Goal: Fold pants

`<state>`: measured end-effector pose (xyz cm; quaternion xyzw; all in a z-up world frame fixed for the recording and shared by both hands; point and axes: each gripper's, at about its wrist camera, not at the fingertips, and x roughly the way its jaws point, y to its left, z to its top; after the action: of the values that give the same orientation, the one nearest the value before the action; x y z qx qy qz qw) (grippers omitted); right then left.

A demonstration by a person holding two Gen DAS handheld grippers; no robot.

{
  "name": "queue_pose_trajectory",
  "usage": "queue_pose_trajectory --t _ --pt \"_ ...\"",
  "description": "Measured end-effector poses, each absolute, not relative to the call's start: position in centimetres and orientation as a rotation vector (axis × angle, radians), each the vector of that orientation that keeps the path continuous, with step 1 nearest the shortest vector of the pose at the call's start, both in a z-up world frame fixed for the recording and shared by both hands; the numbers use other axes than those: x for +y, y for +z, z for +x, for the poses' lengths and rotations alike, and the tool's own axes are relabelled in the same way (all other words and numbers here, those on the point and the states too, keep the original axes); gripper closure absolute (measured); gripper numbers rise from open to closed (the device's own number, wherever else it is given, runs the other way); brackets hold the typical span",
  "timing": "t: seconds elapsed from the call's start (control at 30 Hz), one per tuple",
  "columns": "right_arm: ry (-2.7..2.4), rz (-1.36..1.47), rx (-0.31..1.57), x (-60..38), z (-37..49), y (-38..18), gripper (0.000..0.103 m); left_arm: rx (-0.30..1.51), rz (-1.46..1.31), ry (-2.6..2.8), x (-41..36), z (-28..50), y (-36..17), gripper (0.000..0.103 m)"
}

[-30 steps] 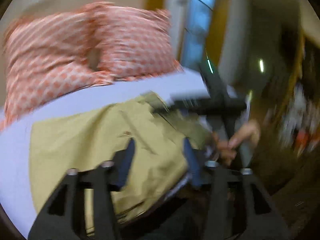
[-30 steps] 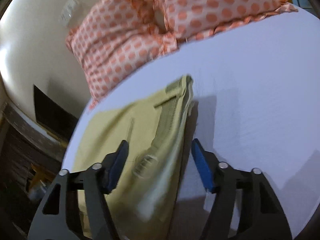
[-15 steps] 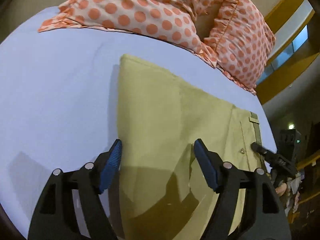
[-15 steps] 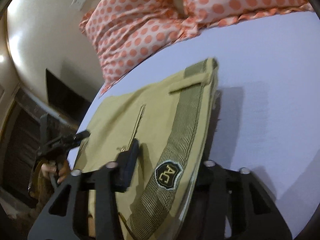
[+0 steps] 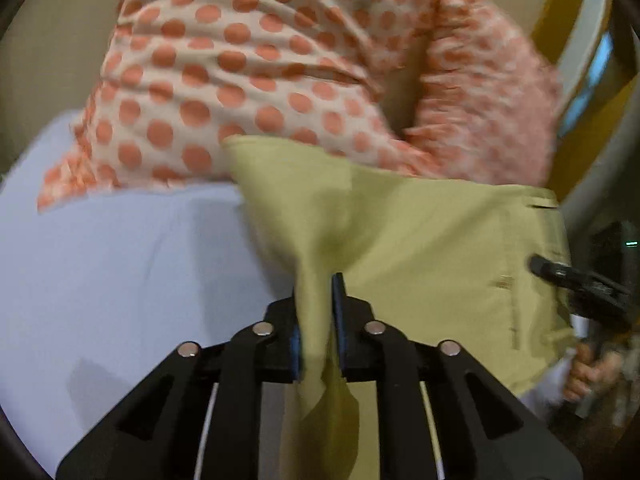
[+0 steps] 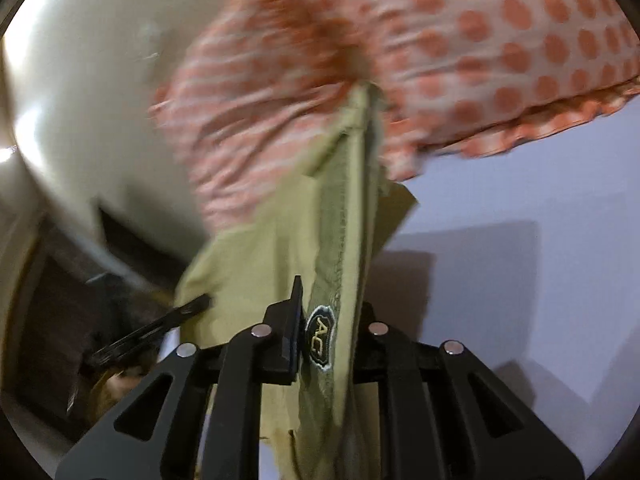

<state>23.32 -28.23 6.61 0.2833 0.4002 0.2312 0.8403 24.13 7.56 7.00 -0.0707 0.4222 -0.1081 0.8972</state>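
Note:
The olive-yellow pants [image 5: 420, 240] are held up above the pale blue bed sheet [image 5: 120, 260]. My left gripper [image 5: 316, 312] is shut on a bunched edge of the pants, and the cloth hangs down between its fingers. My right gripper [image 6: 324, 320] is shut on the waistband of the pants [image 6: 344, 216], right at the dark "AC" label [image 6: 320, 340]. The right gripper also shows at the right edge of the left wrist view [image 5: 576, 284], and the left gripper at the left of the right wrist view [image 6: 160, 328]. The pants stretch between them.
Two pillows with orange dots [image 5: 248, 64] [image 6: 500, 48] lie at the head of the bed behind the pants. A cream wall [image 6: 80, 80] and dark furniture [image 6: 48, 320] stand to the left of the bed. A window with a yellow frame [image 5: 584, 64] is at the right.
Both grippers have closed on the pants, the left on the side edge and the right on the waistband. The pants, flat on the sheet before, are now lifted toward the pillows.

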Motion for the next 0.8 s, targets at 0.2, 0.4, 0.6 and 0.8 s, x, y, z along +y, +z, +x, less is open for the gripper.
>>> queue_pose_trajectory --t 0.2,0.4,0.6,0.8 --pt "0.198 0.481 0.792 -31.4 19.9 6.2 0.052 0.807 -0.134 -0.124 9.0 21.1 8.2 0.083" --pt "0.477 0.439 0.868 -25.8 17.2 5.5 0.025 0.86 -0.176 -0.414 4.6 16.2 7.2 0.054" --pt "0.388 0.343 0.945 -23.3 17.4 4.4 0.017 0.959 -0.11 -0.372 1.4 16.4 3.3 0.04" --pt "0.28 0.24 0.842 -22.5 10.8 6.6 0.001 0.919 -0.067 -0.204 3.1 10.2 4.9 0.003"
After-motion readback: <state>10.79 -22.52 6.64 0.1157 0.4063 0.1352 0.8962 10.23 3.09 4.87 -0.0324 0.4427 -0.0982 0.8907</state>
